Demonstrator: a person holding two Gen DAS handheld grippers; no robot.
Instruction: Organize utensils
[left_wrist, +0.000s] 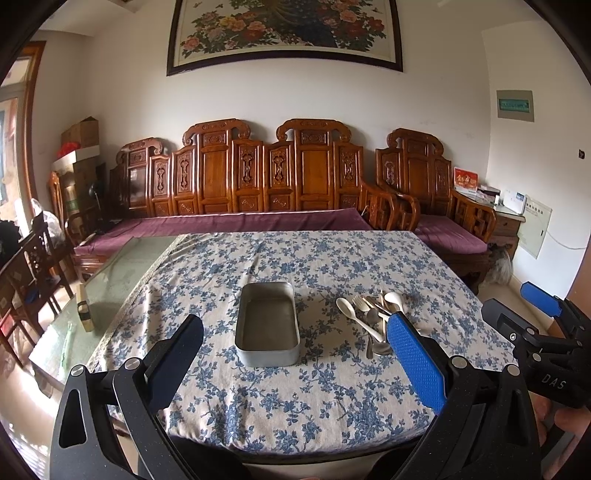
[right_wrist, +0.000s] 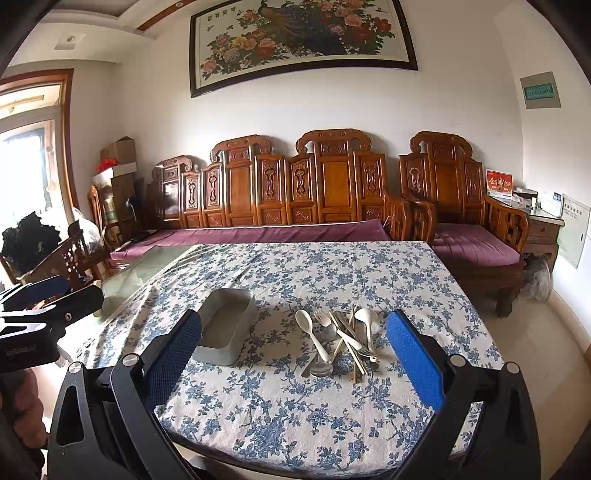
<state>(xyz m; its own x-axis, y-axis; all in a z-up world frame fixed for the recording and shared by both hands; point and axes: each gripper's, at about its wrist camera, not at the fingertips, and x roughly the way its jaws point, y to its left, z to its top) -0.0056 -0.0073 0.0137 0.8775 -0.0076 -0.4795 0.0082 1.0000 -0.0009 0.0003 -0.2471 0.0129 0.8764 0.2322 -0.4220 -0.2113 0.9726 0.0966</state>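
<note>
Two hand-held grippers hover above the near edge of the counter (left_wrist: 332, 254), both with jaws spread wide and gripping nothing. Left hand-held gripper (left_wrist: 295, 354): the metal tin (left_wrist: 266, 325) sits straight ahead at 12 o'clock between its fingers; the pile of utensils (left_wrist: 369, 317) lies at 1 o'clock, partly hidden by the blue pad. Right hand-held gripper (right_wrist: 295, 350): the utensils (right_wrist: 340, 336) lie at 12 o'clock, the tin (right_wrist: 227, 326) at 11 o'clock, near but apart.

Utensil pile (right_wrist: 340, 338) lies right of the tin (right_wrist: 225, 332) on the table (right_wrist: 295, 406).
</note>
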